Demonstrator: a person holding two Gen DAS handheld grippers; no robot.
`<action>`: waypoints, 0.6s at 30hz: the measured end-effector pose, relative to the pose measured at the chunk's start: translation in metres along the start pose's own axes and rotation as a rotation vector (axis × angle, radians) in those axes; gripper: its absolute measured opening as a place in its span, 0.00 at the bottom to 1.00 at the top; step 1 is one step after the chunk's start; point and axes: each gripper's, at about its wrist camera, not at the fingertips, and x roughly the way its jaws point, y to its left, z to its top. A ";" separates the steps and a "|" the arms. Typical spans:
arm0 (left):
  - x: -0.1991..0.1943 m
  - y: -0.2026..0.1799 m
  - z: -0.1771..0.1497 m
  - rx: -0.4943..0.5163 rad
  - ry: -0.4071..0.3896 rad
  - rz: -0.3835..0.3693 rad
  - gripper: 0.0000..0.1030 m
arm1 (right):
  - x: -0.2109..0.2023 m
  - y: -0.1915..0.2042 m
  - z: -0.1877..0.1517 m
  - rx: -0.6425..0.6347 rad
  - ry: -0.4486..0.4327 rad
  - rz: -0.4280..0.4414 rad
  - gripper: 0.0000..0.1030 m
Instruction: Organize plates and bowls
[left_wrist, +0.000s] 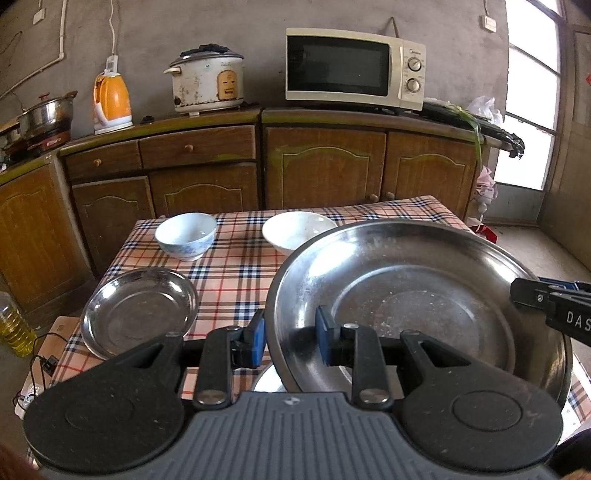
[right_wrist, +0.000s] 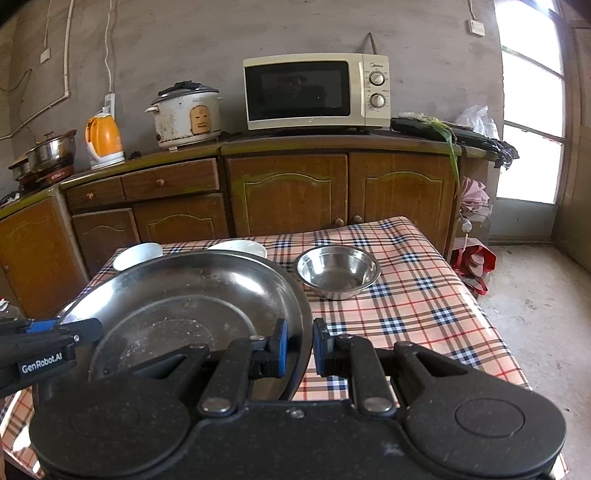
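Large steel plate (left_wrist: 417, 295) held off checked table (right_wrist: 424, 314): my left gripper (left_wrist: 290, 338) clenched on 9 o'clock rim, right gripper (right_wrist: 300, 345) on 3 o'clock rim. I judge: keep level, lower onto small steel plate (left_wrist: 138, 310) at 9 o'clock.

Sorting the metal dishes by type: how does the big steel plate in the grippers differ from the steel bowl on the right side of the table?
The big steel plate is wide and shallow with a flat bottom; the steel bowl is smaller and deeper. The plate is held tilted by its rim, between the left hand-held gripper and right hand-held gripper; the bowl sits upright on the checked tablecloth, untouched. Both are shiny bare metal and empty.
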 end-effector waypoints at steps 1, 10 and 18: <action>-0.001 0.001 -0.001 -0.002 0.001 0.001 0.27 | -0.001 0.002 -0.001 -0.002 0.000 0.002 0.18; -0.006 0.016 -0.007 -0.024 0.020 0.022 0.27 | -0.002 0.016 -0.010 -0.010 0.005 0.038 0.18; -0.012 0.033 -0.016 -0.040 0.047 0.057 0.27 | -0.002 0.032 -0.020 -0.031 0.024 0.084 0.18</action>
